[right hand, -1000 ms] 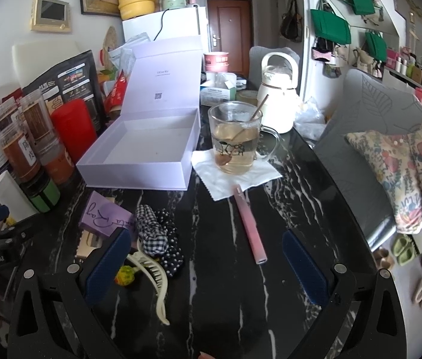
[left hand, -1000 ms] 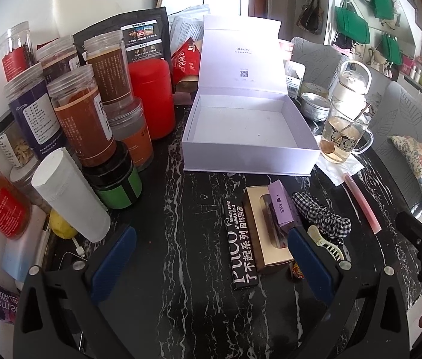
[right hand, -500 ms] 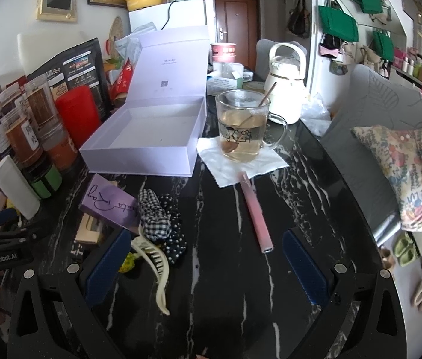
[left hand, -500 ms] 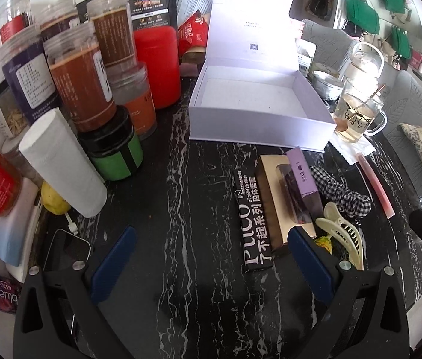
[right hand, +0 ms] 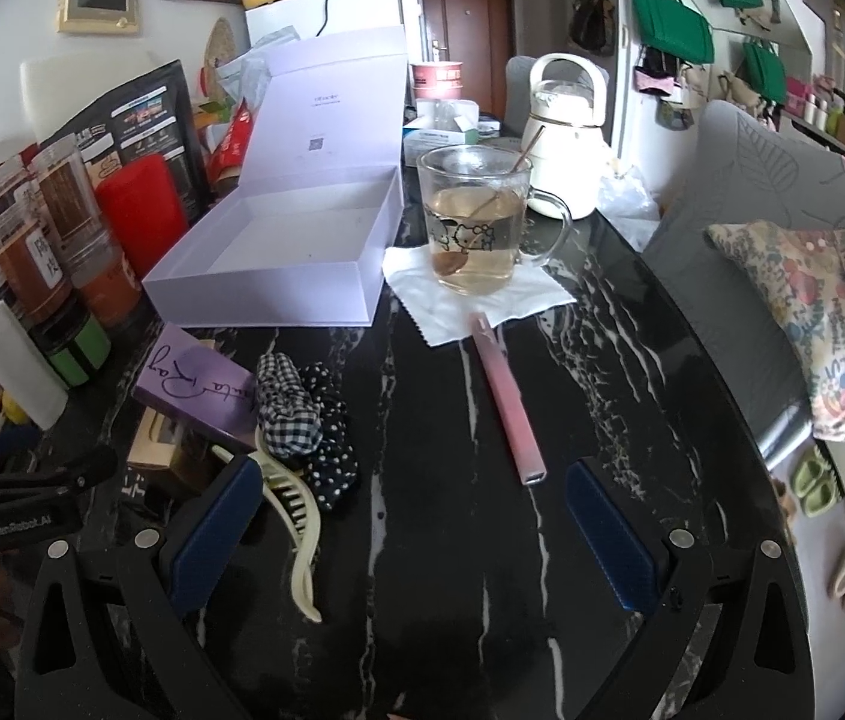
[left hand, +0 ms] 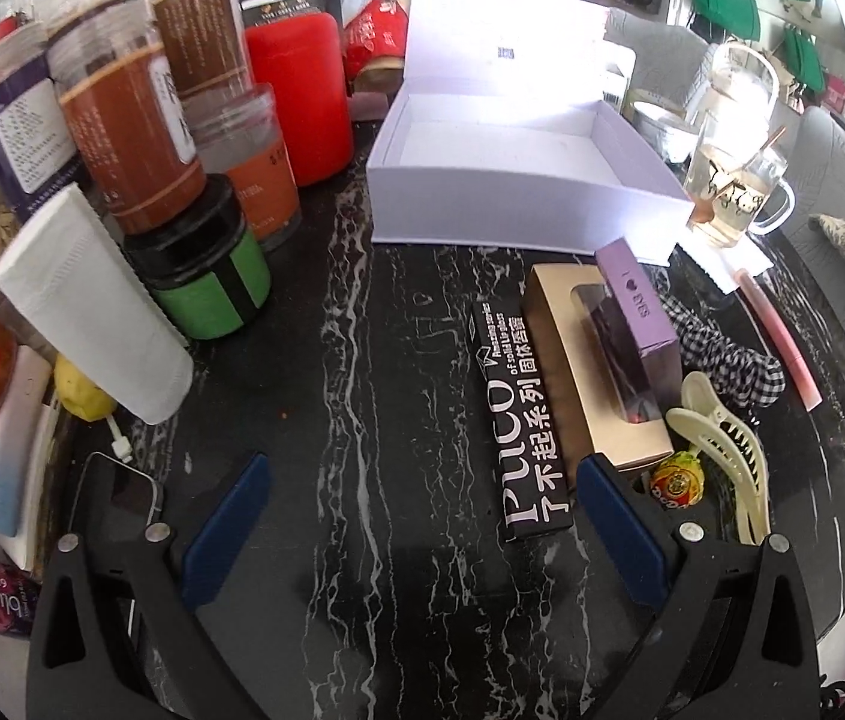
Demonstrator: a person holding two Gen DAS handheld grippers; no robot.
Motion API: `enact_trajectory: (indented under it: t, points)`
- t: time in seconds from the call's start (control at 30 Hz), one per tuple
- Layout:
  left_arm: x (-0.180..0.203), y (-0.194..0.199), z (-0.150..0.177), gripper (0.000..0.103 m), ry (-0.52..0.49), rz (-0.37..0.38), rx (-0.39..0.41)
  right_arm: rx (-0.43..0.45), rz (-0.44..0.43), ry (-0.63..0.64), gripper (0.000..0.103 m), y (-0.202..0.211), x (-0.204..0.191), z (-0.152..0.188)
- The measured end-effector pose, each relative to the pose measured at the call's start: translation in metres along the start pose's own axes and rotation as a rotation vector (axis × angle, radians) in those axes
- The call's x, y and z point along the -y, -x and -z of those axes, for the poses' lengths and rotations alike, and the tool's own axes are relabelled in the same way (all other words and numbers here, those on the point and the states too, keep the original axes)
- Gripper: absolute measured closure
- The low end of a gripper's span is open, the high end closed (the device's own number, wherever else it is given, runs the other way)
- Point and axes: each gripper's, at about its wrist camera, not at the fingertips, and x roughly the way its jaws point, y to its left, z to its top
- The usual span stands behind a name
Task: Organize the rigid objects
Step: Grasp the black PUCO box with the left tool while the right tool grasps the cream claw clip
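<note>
An open lilac gift box (left hand: 518,180) (right hand: 278,264) stands empty at the back of the black marble table. In front of it lie a black PUCO carton (left hand: 527,420), a tan windowed carton (left hand: 590,372) with a purple carton (left hand: 638,312) (right hand: 194,387) leaning on it, a cream hair claw (left hand: 722,450) (right hand: 293,525), a lollipop (left hand: 677,483), checked scrunchies (right hand: 302,414) and a pink tube (right hand: 506,399). My left gripper (left hand: 419,516) hovers open just left of the black carton. My right gripper (right hand: 404,516) is open, with the pink tube's near end between its fingers.
Several jars (left hand: 140,120), a red canister (left hand: 302,96), a green-banded tub (left hand: 206,276) and a white roll (left hand: 92,312) crowd the left side. A phone (left hand: 113,498) lies at the front left. A glass mug of tea (right hand: 476,222) on a napkin and a kettle (right hand: 566,138) stand right of the box.
Both grippers moved forward and lower over the table. The left view now looks down on the cartons; the hair claw and lollipop show fully. Nothing was picked up.
</note>
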Motion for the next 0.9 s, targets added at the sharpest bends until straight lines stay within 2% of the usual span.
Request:
enact_trajectory:
  t: [0.3,0.4,0.53,0.63,0.7,0.83,0.9]
  points:
    - [0.011,-0.026,-0.005,0.000,-0.054,-0.026,-0.042,-0.012,0.005,-0.019,0.000,-0.008,0.009,-0.001]
    - [0.012,-0.032,-0.008,0.000,-0.043,0.010,-0.056,-0.017,0.006,-0.025,0.000,-0.011,0.012,-0.001]
    - [0.018,-0.043,-0.008,0.002,-0.071,0.017,-0.068,-0.023,0.013,-0.031,0.000,-0.015,0.015,-0.003]
    - [0.021,-0.050,-0.009,0.020,-0.074,0.059,-0.084,-0.028,0.020,-0.035,0.000,-0.019,0.018,-0.003]
    - [0.022,-0.051,-0.011,0.027,-0.068,0.073,-0.074,-0.034,0.023,-0.041,0.000,-0.022,0.021,-0.003]
    - [0.029,-0.048,-0.013,0.061,-0.101,0.094,-0.042,-0.045,0.028,-0.048,0.000,-0.027,0.027,-0.003]
    - [0.032,-0.048,-0.013,0.069,-0.106,0.116,-0.038,-0.050,0.034,-0.050,0.000,-0.030,0.029,-0.003]
